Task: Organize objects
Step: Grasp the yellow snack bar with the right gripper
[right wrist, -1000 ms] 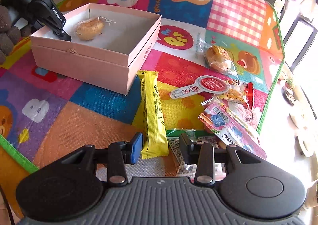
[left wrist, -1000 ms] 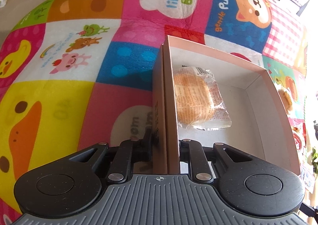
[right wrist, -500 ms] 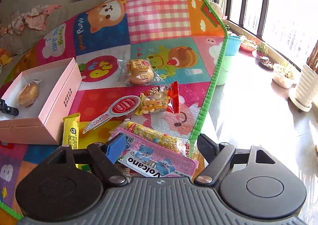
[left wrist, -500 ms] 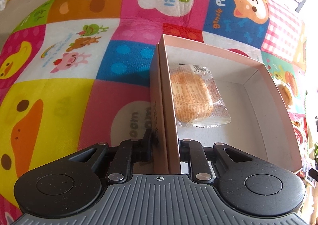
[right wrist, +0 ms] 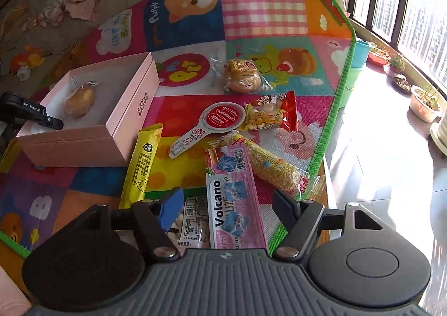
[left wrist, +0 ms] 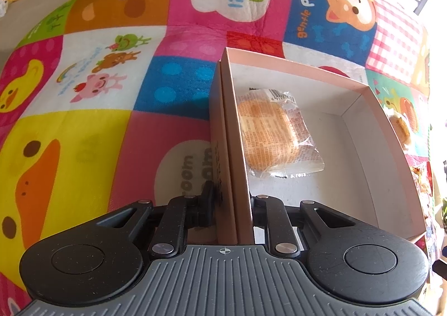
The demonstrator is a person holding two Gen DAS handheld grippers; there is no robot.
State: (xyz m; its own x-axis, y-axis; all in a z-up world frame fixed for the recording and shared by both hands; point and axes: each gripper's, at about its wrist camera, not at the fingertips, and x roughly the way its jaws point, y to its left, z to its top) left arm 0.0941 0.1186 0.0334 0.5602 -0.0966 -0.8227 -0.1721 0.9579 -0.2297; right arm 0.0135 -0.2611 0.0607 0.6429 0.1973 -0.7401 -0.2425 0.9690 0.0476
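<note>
My left gripper (left wrist: pixel 230 201) is shut on the near wall of an open pink box (left wrist: pixel 307 75), one finger inside and one outside. A wrapped bun (left wrist: pixel 268 134) lies in the box. The right wrist view shows that box (right wrist: pixel 134 109) at the left with the left gripper (right wrist: pixel 30 110) on its wall. My right gripper (right wrist: pixel 226 207) hovers over a pink Volcano packet (right wrist: pixel 232 198). Its jaws are closing with the packet between them, and the pads do not touch it.
Loose snacks lie on the colourful play mat (right wrist: pixel 262 8): a yellow bar (right wrist: pixel 142 159), a round red-labelled packet (right wrist: pixel 212 123), a wrapped bun (right wrist: pixel 243 75), a red-and-yellow bag (right wrist: pixel 271 114) and a corn stick pack (right wrist: pixel 268 165). The mat's green edge (right wrist: pixel 332 120) borders tiled floor with plant pots.
The right wrist view swung from the yellow bar toward the pink packet. Its jaws widened, then narrowed again. The left gripper kept its hold on the box wall.
</note>
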